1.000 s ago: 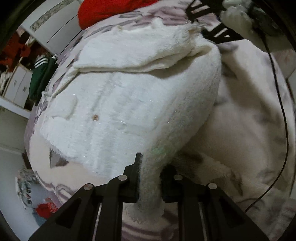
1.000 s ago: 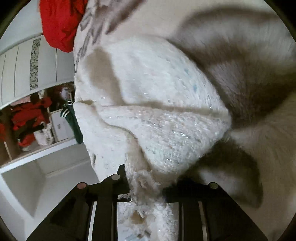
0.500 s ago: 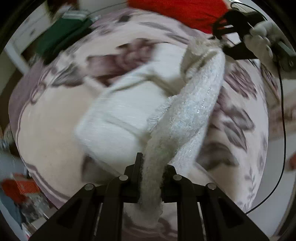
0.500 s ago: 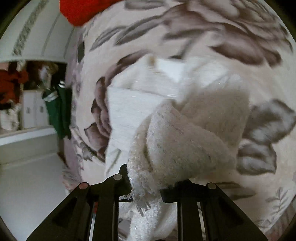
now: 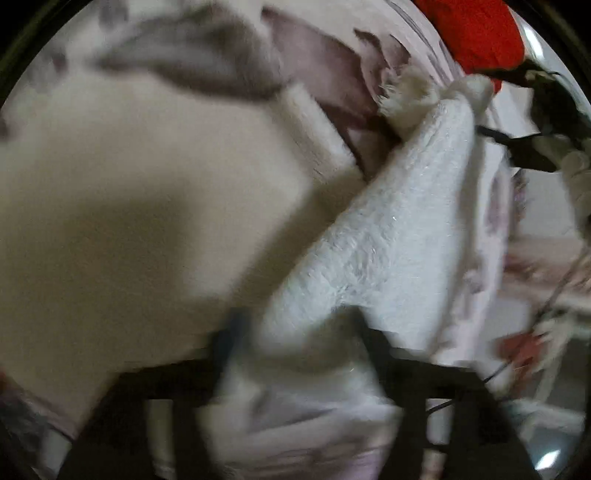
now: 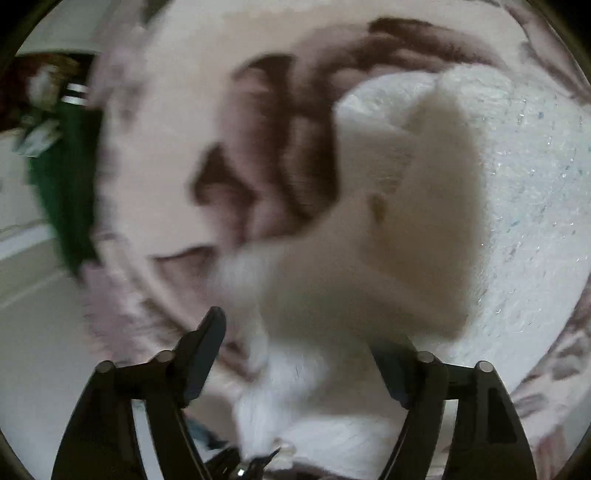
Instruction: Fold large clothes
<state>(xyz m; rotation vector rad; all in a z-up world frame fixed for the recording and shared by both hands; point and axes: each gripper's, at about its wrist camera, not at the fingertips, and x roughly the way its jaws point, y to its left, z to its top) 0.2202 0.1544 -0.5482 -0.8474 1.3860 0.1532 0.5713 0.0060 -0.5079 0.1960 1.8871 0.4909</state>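
Floral bedding (image 5: 110, 184) in cream and mauve fills both views, with a red cloth (image 5: 476, 33) at its far edge. On that bedding lies the fluffy white garment (image 5: 388, 236), bunched in a ridge. The left gripper (image 5: 299, 343) and the right gripper (image 6: 299, 347) both have jaws opening, the garment's edge loose between each pair of fingers, unpinched.

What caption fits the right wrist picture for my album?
The right claw is opening around a fluffy white garment above a flowery blanket.
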